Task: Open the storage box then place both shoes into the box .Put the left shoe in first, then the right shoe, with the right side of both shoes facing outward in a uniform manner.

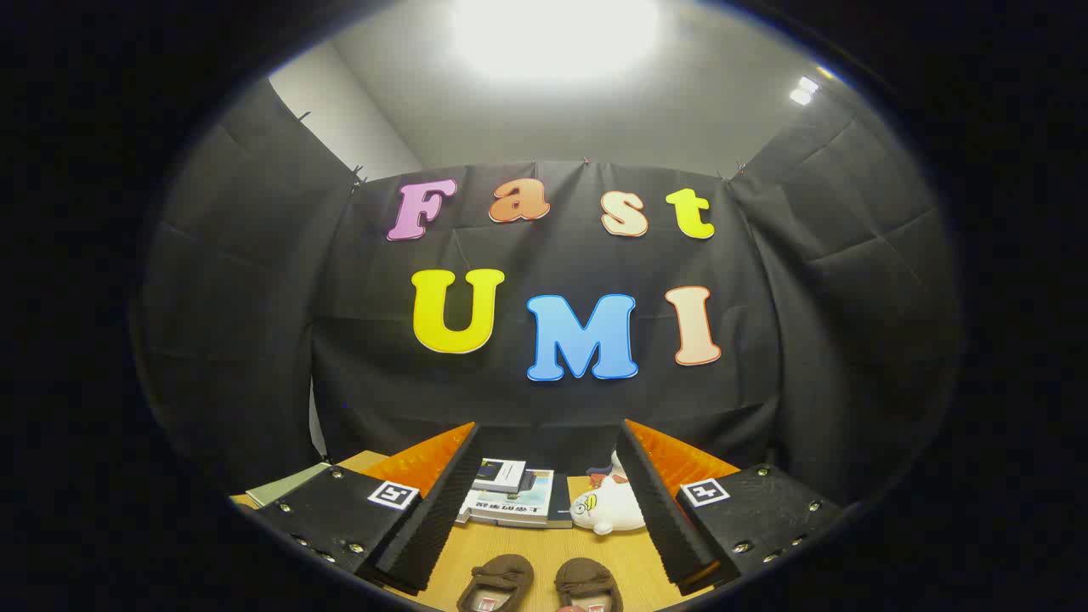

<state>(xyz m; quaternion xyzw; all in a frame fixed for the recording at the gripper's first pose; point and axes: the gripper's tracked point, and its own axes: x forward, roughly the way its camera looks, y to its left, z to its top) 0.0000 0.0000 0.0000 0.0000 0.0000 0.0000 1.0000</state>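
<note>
We hover with fingers [544, 501] spread and empty above the two shoes [539, 585] at bottom centre, the box-opening step apparently not yet begun.

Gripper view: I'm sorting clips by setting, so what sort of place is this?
Likely a cloth-walled recording booth, not a home: black cloth wall, wooden table with brown shoes, books and a plush toy. The tool is open.

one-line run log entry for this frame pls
gripper: open, holding nothing | brown shoes: side by side on table, between fingers | storage box: unseen | stage: pre-grasp
</note>
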